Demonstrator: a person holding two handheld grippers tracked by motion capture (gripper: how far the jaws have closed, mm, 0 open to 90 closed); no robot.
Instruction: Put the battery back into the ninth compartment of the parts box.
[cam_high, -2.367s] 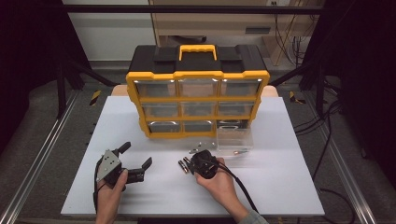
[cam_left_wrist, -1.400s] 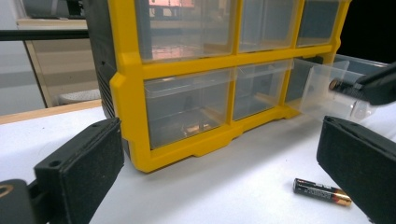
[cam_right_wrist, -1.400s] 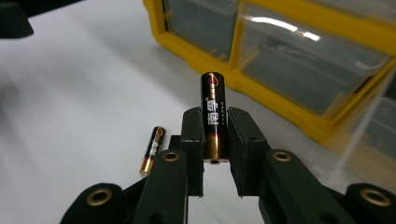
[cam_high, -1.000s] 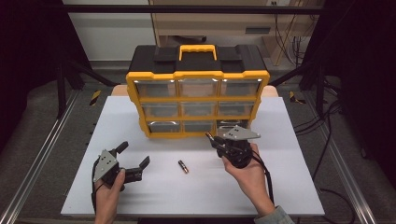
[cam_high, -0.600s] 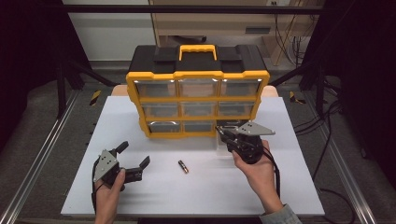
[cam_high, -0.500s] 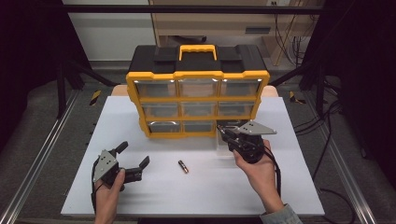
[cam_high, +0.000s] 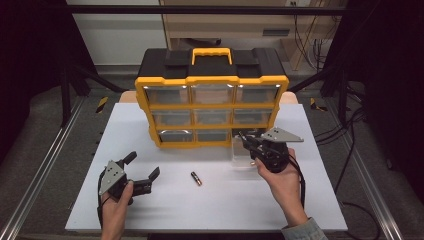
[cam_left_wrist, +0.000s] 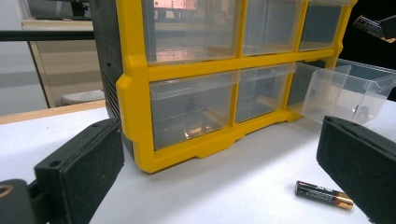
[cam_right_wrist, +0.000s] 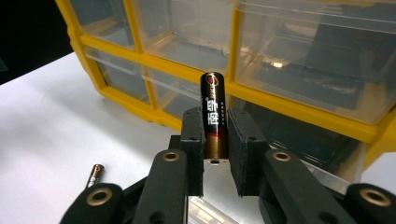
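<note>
Right gripper jaws clamp a battery upright above the pulled-out drawer, likely for dropping in; left gripper jaws gape, spare battery between them.

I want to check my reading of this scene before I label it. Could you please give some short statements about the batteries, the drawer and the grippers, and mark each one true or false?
1. The right gripper is shut on a battery. True.
2. The left gripper holds the other battery. False: its jaws stand open and that battery lies loose on the white table.
3. One clear drawer is pulled out of the yellow organizer. True.
4. The open drawer is in the top row. False: it is the bottom row's right-hand drawer.
5. The held battery lies flat across the jaws. False: it sticks out lengthwise past their tips.
</note>
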